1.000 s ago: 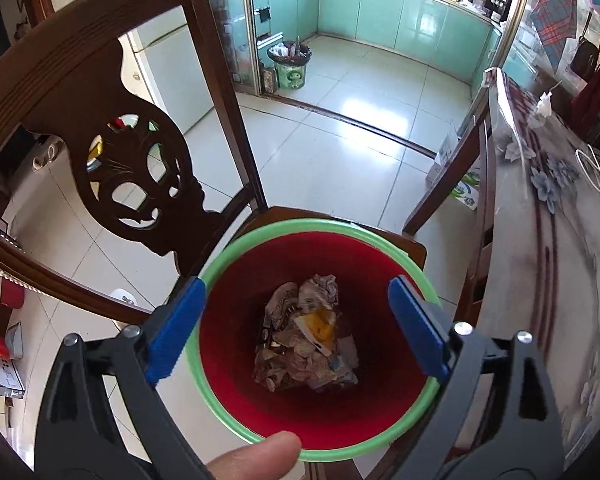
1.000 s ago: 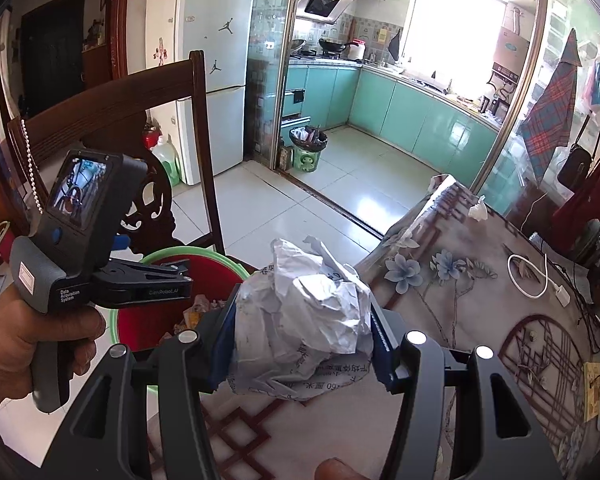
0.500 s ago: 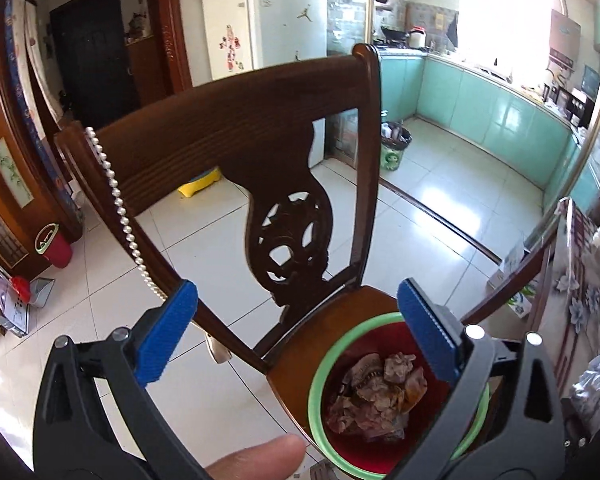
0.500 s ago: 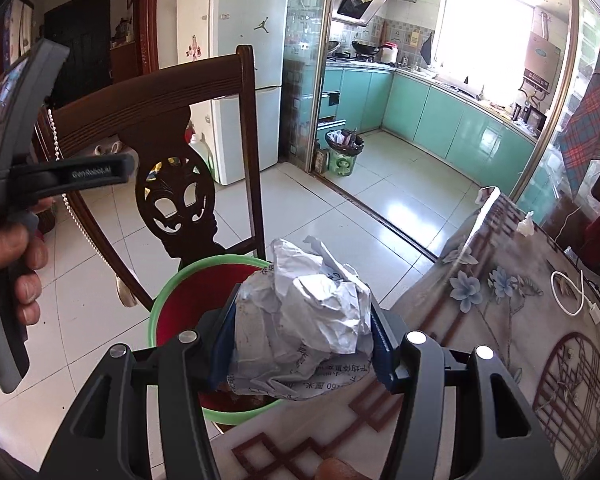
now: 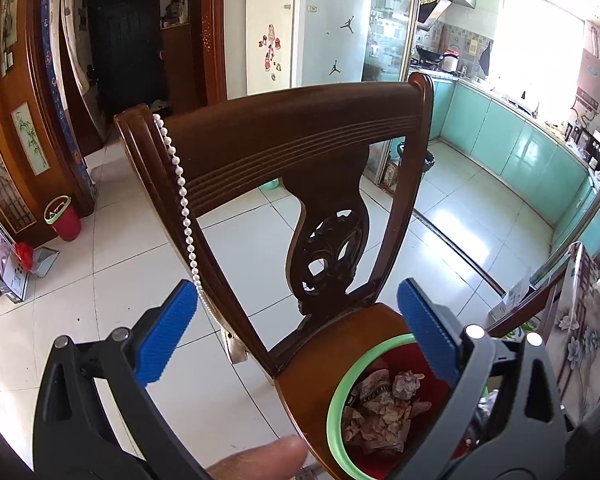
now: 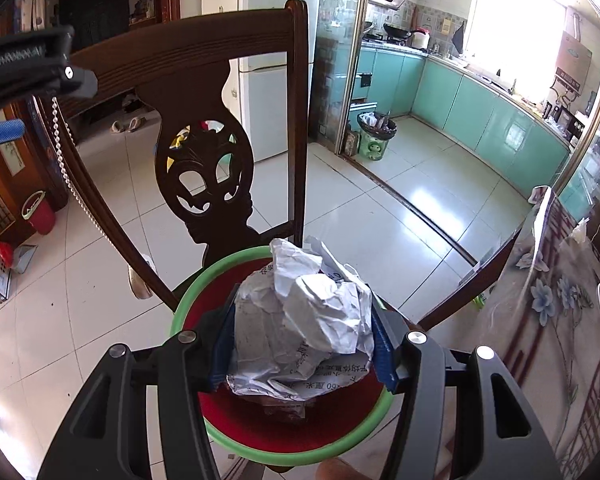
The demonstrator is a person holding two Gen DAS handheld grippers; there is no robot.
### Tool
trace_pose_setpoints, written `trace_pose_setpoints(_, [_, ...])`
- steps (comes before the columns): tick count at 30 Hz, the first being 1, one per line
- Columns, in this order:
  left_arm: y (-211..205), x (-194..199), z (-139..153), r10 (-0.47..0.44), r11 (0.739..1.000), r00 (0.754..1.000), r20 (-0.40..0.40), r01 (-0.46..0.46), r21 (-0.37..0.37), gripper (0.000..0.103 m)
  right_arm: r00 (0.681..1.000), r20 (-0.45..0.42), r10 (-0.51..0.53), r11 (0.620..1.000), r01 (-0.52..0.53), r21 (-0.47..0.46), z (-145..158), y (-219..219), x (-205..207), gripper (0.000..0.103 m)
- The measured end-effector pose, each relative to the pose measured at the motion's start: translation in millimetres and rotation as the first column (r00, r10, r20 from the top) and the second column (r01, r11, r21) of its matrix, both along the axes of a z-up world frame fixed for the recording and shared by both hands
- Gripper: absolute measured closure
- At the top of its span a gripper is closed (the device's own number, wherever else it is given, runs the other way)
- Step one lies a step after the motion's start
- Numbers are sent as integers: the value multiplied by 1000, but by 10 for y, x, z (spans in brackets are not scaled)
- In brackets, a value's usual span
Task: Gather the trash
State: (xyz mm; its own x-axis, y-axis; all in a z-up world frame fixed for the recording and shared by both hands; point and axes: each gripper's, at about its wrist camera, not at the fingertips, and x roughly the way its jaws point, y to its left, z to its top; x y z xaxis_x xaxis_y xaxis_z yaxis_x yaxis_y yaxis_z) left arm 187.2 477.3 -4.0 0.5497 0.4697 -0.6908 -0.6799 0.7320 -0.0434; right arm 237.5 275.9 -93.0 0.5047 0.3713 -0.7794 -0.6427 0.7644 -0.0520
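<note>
Over the chair seat, your left gripper [image 5: 296, 332] had pulled back and up from the bin [image 5: 336, 408]: a second before, it looked straight down into the red, green-rimmed bucket, and now the bin sat low at the right of its view, with the carved chair back [image 5: 284, 148] and its hanging string of pearls [image 5: 184, 208] filling the middle. Its jaws had just been opening and stood spread wide, with nothing between the blue pads [image 5: 164, 340]. Your right gripper [image 6: 302, 340] had carried the crumpled paper ball [image 6: 304, 320] from above the table [image 6: 560, 320] to a spot directly over the bin's mouth, jaws pinching it from both sides. Only the left view showed the brown crumpled scraps [image 5: 384, 412] already lying inside the bin; in the right view the paper ball hid nearly all of them. Only the right view showed your left gripper itself, raised at the upper left, beside the chair's top rail.
</note>
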Motion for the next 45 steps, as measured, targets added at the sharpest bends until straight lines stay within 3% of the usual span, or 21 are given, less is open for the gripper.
trace_pose_setpoints(5, [27,-32,42,8,1000,1000,12,-8,-14,5,999,-44,-16,999,14,-41,-255,111,111,45])
trace_pose_setpoints(12, [3,-12,73,-2,1000,1000,20,2,-17,5,997,-65,-35,997,30,-72,-377,145,199,39])
trace_pose_setpoints(17, [-28,1,85,-12,1000,1000,20,12,-8,5,997,-74,-39,998,35,-54,-335,89,183,11])
trace_pose_setpoints(22, [-58,16,90,-20,1000,1000,14,20,0,5,997,-66,-39,999,37,-30,-229,4,88,7])
trace_pose_setpoints(29, [-164,26,123,-40,999,999,8,40,32,5,999,-17,-28,999,27,-24,-15,-135,-105,7])
trace_pose_setpoints(33, [-277,11,155,-76,996,997,9,76,38,5,999,7,-52,998,52,23,230,-384,-268,6])
trace_pose_setpoints(45, [-1257,-140,490,-278,961,958,65,277,24,5,973,125,-193,978,181,104,1027,-1665,-947,6])
